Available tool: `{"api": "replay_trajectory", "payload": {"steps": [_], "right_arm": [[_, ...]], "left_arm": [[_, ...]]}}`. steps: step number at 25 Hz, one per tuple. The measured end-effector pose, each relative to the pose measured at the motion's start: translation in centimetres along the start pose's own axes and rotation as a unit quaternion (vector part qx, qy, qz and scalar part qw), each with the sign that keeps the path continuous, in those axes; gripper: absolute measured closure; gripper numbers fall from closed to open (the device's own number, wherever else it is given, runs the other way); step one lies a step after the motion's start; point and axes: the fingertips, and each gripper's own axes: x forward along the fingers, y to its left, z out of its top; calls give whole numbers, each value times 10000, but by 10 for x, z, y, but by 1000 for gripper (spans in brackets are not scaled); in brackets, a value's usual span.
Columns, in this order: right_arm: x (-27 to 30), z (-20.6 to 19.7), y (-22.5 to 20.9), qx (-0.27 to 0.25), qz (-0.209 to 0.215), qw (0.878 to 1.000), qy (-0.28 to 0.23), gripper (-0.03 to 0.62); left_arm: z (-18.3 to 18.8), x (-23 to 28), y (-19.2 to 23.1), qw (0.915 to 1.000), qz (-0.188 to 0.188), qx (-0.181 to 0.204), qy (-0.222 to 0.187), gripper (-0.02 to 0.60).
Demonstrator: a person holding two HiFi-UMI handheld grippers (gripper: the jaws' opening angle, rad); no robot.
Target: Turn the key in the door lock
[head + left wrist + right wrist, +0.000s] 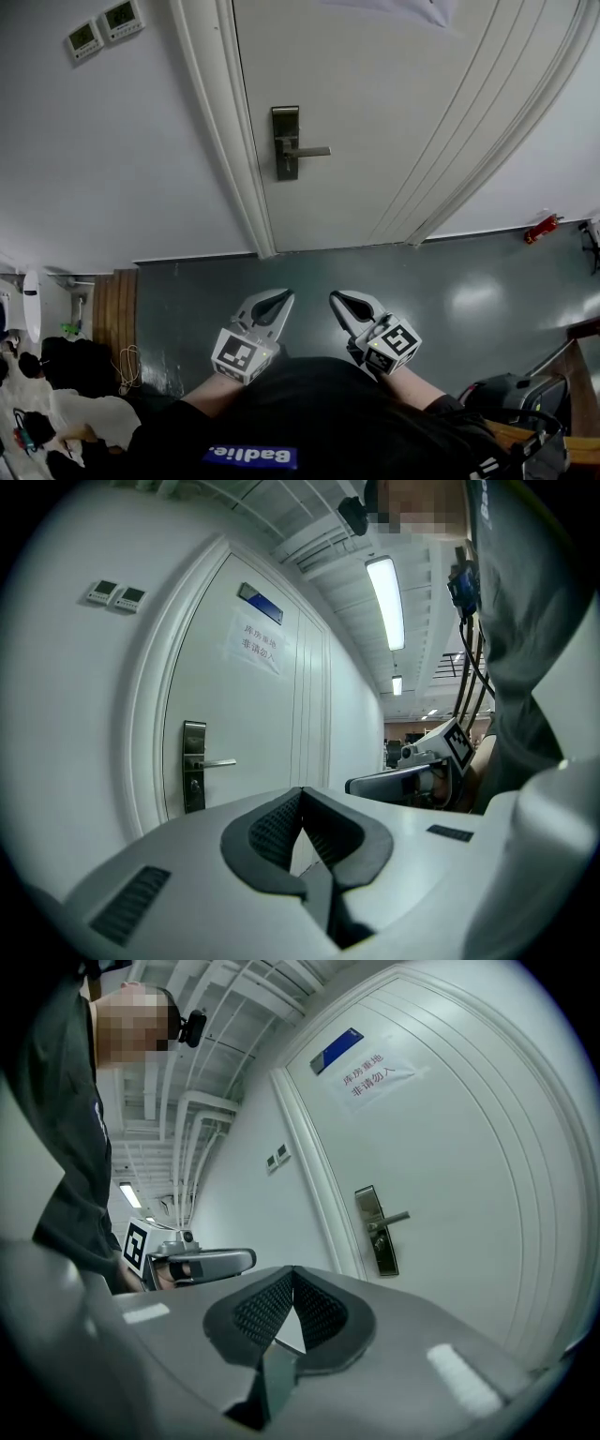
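The light is even and rather cool. A long ceiling lamp (385,602) shines very bright in the left gripper view, and the grey floor (478,300) shows soft pale reflections in the head view. The door (375,112) is evenly lit, with only weak shadows. Both gripper views bend strongly and darken at the corners

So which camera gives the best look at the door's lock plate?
The head view: the lock plate faces the camera squarely, with its handle clear. Both gripper views show it too, but smaller and at a slant.
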Motion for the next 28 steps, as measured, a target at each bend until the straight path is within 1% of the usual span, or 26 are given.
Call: {"api": "replay_trajectory", "payload": {"steps": [4,8,12,15,18,23,28], "right_arm": [[41,2,-22,-179,-196,9996,58,592],[78,9,-41,-177,-500,9985,98,591],[104,22,-54,-200,-829,9963,47,592],[122,28,-64,-197,-973,9950,-38,592],[131,29,-71,-154,-995,9949,-6,592],[138,31,-87,-3,-907,9959,-11,592],[133,40,-105,-87,-745,9972,4,592]], "left_arm": [[2,20,46,9996,-291,31,-62,575],[6,38,88,9983,-579,65,-63,575],[9,52,119,9964,-825,177,-35,575],[9,63,138,9953,-948,181,-10,575],[8,73,148,9951,-976,151,3,575],[10,88,156,9957,-902,184,83,574],[12,110,156,9966,-747,306,170,574]]}}
